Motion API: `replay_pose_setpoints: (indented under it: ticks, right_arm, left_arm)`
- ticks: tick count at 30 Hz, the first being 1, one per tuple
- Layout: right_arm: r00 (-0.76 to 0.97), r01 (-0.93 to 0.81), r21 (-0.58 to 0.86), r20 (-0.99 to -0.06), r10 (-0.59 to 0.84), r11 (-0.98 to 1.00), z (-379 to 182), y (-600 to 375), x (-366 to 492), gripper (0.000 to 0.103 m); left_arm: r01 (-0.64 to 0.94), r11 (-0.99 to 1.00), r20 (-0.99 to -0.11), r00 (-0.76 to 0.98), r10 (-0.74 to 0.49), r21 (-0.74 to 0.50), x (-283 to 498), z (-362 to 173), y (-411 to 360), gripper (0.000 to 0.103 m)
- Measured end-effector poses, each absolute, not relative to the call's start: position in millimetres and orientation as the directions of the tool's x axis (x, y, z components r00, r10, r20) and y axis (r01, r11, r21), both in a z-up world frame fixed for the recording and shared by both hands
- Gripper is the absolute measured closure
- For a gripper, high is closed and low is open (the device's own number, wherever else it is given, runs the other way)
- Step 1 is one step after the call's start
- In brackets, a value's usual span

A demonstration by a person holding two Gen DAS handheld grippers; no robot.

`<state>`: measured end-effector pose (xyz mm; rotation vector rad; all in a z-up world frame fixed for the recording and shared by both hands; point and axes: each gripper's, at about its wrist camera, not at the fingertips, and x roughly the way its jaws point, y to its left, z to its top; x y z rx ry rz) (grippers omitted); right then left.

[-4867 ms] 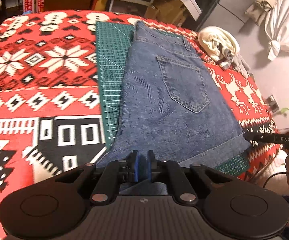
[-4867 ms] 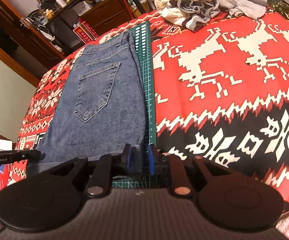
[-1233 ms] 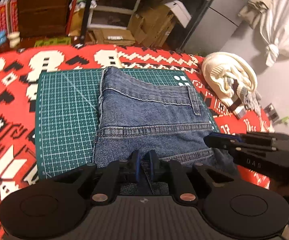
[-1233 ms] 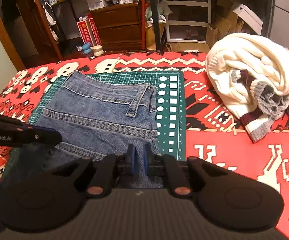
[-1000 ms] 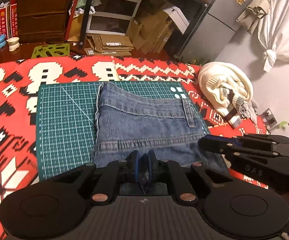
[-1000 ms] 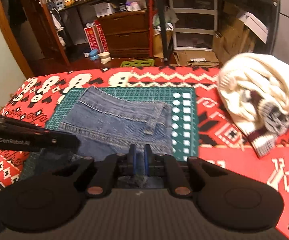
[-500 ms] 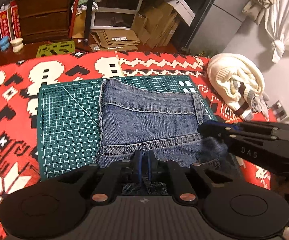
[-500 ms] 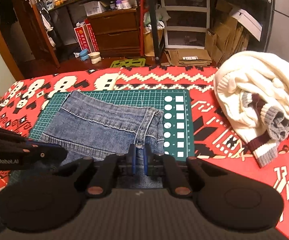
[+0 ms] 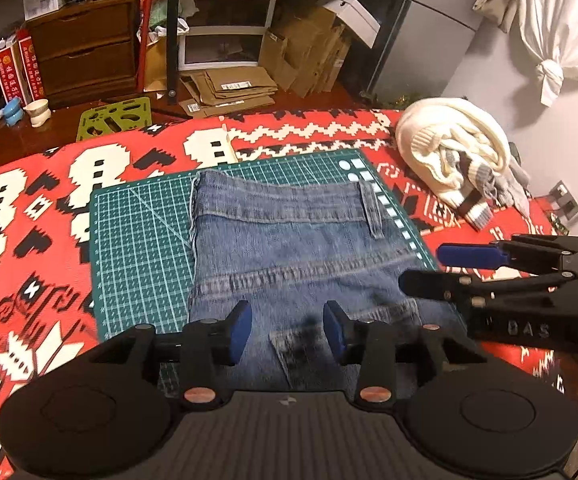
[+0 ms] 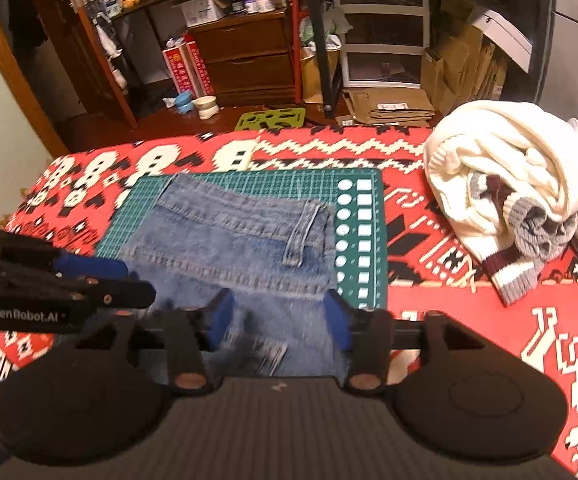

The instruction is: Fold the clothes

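— How do your jaws stand?

— Both pairs are spread wide and grip nothing. My left gripper (image 9: 287, 330) and my right gripper (image 10: 277, 318) hover side by side over the near edge of the denim shorts (image 9: 297, 248), blue pads clear of the cloth.

— And the shorts?

— Just ahead of my fingertips, doubled over on the green cutting mat (image 9: 141, 232): a hem seam runs across the top layer, the waistband and belt loop lie at the far end. A loose corner of denim sits between my left jaws, blurred. So one fold lies flat — whether another is wanted, I can't tell.

— Anything left?

— Beyond my right jaws, a cream sweater (image 10: 505, 172) lies bunched on the red patterned blanket (image 10: 469, 304), unfolded.
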<state>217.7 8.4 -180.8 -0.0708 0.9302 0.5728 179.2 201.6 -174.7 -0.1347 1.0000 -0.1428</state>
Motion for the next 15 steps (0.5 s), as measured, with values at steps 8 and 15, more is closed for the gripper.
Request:
replay_pose_setpoints:
  ticks: [8, 15]
  right_arm:
    - [0.428, -0.533, 0.158, -0.798, 0.425, 0.831, -180, 5, 176, 0.001]
    - [0.368, -0.547, 0.145, -0.843, 0.393, 0.825, -194, -8, 146, 0.001]
  left_arm:
    - [0.058, 0.989, -0.849, 0.508, -0.146, -0.135, 144, -173, 196, 0.027]
    - [0.073, 0.992, -0.870, 0.477, -0.123, -0.100, 110, -180, 192, 0.014]
